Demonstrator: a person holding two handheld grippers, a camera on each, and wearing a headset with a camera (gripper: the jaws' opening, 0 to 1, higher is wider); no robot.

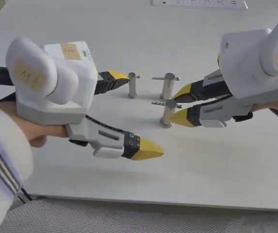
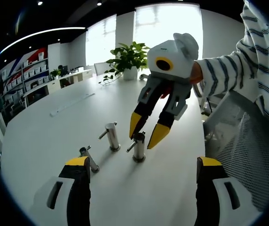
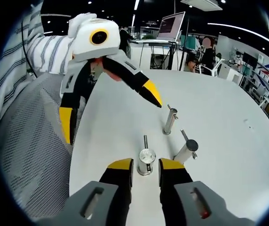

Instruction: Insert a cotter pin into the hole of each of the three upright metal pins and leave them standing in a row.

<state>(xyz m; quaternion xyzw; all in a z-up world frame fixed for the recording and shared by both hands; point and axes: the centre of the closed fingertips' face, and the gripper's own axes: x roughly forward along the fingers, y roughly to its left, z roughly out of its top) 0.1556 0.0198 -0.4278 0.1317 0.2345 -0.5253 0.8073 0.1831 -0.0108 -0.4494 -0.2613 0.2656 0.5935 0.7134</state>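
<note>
The three short silver metal pins stand upright on the white tabletop (image 1: 212,170), and a thin steel cotter pin (image 1: 162,77) crosses the head of each, so the inserting looks finished. The near pin (image 1: 166,116) sits in front of the back pin (image 1: 168,90) and the left pin (image 1: 132,88), so the row seems to want straightening. The right gripper (image 1: 174,108) reaches in level with narrow jaws straddling the near pin, though I cannot tell whether they grip it. The left gripper (image 1: 143,115) hovers beside the left pin with jaws spread wide, holding nothing.

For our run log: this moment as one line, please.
left gripper: open | right gripper: open, straddling nearest upright silver metal pin
</note>
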